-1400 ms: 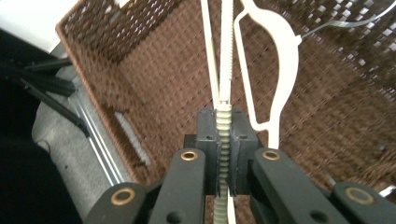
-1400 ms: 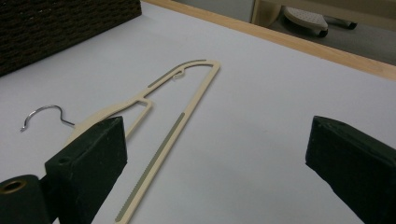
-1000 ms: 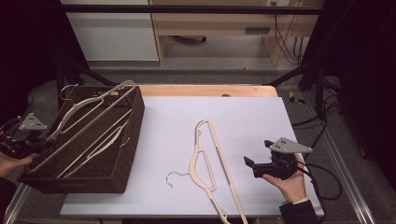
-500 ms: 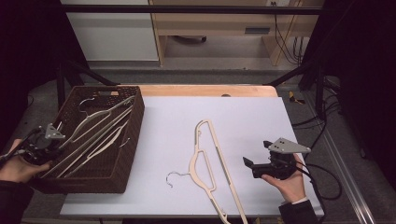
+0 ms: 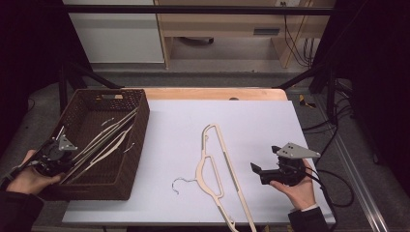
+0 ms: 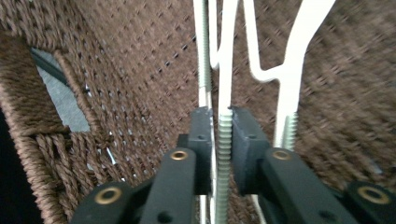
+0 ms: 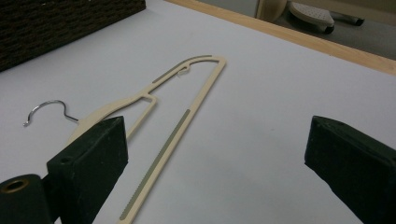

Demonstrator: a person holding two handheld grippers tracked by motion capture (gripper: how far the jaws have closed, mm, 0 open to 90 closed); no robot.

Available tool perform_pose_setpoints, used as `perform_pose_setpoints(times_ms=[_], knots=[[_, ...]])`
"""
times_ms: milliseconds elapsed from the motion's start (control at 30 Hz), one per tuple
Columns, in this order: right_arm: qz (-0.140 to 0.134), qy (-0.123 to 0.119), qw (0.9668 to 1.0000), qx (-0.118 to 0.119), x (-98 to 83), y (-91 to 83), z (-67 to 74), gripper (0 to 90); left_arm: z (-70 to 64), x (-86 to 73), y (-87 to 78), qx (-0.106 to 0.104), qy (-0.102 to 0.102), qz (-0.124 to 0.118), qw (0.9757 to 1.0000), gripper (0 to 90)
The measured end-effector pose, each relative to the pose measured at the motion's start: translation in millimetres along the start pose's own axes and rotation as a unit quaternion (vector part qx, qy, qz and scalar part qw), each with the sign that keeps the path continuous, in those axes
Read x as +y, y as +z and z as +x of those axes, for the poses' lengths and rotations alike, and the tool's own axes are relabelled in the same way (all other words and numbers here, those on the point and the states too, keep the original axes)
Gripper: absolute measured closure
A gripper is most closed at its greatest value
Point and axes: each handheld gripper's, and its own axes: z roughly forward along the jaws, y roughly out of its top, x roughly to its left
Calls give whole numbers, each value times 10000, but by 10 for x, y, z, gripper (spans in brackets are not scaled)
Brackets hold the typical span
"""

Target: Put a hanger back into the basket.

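The left gripper [image 5: 57,155] is reaching into the brown woven basket [image 5: 126,175], its jaws just easing apart around a cream ribbed hanger bar [image 6: 224,140] (pad contact unclear); the right gripper [image 5: 270,170] is resting released.

A white tabletop [image 5: 270,125] with a pale wooden strip along its far edge stands on a grey floor [image 5: 208,79]. Beyond it sits a light wooden bench [image 5: 222,21] beside a white cabinet [image 5: 113,34]. Black cables [image 5: 333,125] trail over the floor to the right of the tabletop, near a metal rail [image 5: 360,183] that runs alongside it.
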Motion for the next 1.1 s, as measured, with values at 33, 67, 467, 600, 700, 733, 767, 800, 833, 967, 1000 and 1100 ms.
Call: perform_pose_setpoints(times_ms=[33, 67, 467, 600, 700, 733, 767, 800, 833, 967, 1000, 1100], knots=[[-4, 1, 10000, 2, 6, -1, 5, 62, -6, 12, -35, -42, -18, -86, 10000, 758], [-4, 14, 10000, 6, 13, -5, 10, 63, -16, 29, -73, -50, -21, -218, 9997, 742], [-239, 56, 9997, -4, 108, -29, 18, 55, -272, 308, -522, -104, -177, -1790, 9836, 579], [-320, 77, 9995, 3, 126, -36, 14, 53, -474, 395, -565, -325, -274, -2440, 9688, 495], [-379, 67, 9993, 6, 152, -42, 19, 52, -598, 466, -575, -526, -382, -2819, 9573, 425], [-421, 59, 9991, 3, 161, -45, 24, 53, -633, 489, -574, -595, -382, -2905, 9543, 408], [-453, 67, 9990, -1, 169, -48, 30, 53, -676, 513, -566, -659, -453, -3064, 9485, 389], [-483, 55, 9988, 8, 177, -49, 31, 52, -711, 531, -557, -731, -480, -3172, 9443, 369], [-507, 73, 9987, 0, 184, -51, 37, 52, -750, 556, -541, -827, -528, -3265, 9401, 348], [-566, 59, 9984, 11, 201, -47, 51, 51, -917, 643, -492, -934, -596, -3460, 9317, 248], [-564, 52, 9984, 23, 203, -47, 58, 51, -956, 665, -484, -982, -608, -3495, 9298, 225], [-539, 25, 9985, 53, 210, -53, 73, 52, -1076, 732, -463, -1181, -586, -3589, 9240, 201]])
